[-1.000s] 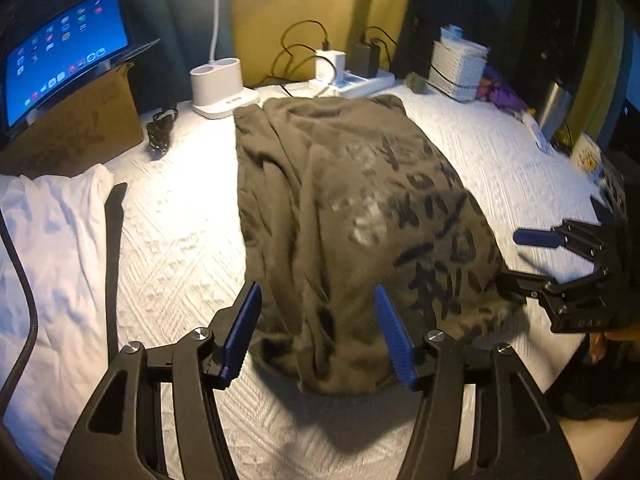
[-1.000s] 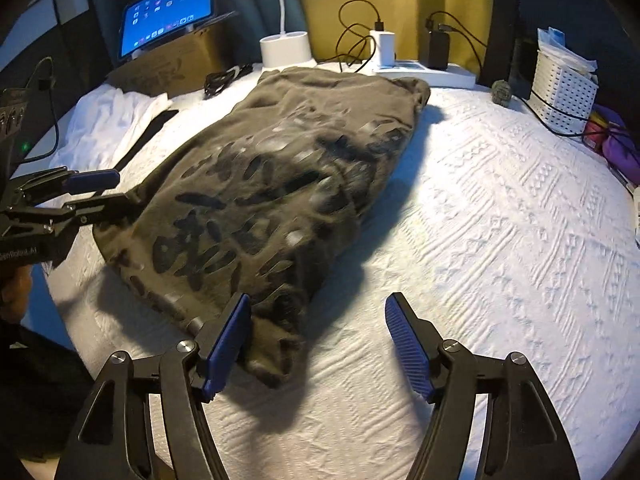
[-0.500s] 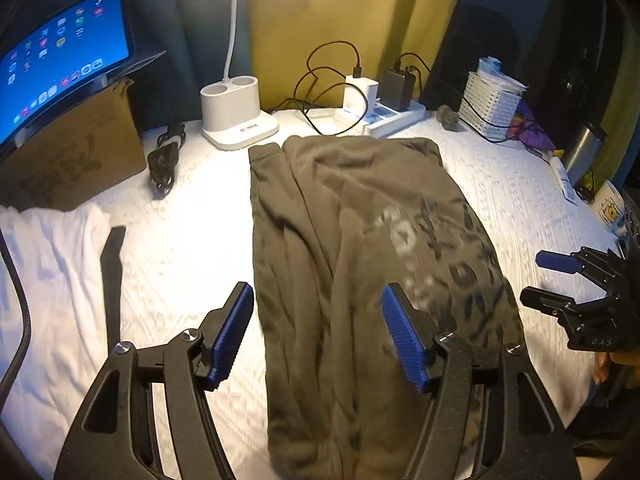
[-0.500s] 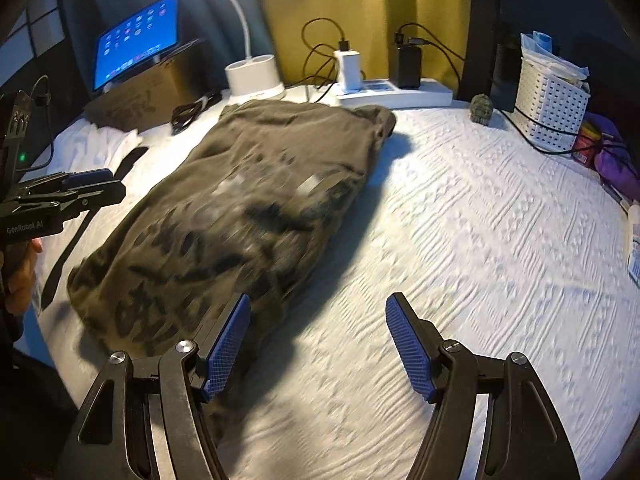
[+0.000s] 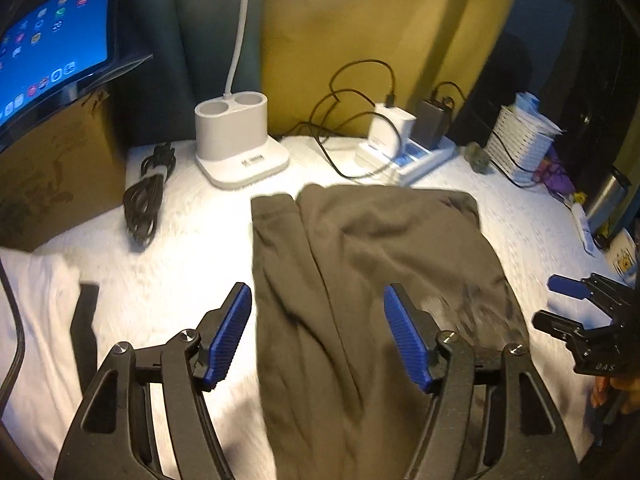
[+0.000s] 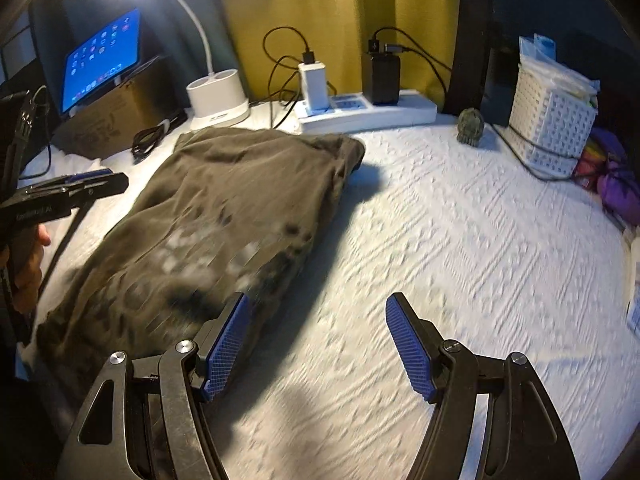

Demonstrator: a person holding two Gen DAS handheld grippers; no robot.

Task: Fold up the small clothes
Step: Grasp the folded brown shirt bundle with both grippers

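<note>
An olive-green garment with a dark print lies folded lengthwise on the white textured table cover. It also shows in the right wrist view. My left gripper is open and empty, held over the garment's near left part. My right gripper is open and empty, its left finger at the garment's right edge and its right finger over bare cover. The right gripper shows at the right of the left wrist view, and the left gripper at the left of the right wrist view.
A white lamp base, a power strip with chargers, a coiled black cable, a cardboard box with a tablet and a white basket line the back. White cloth lies at left.
Both grippers have moved forward along the garment toward its far end, staying open. The garment's near edge has dropped out of the left wrist view.
</note>
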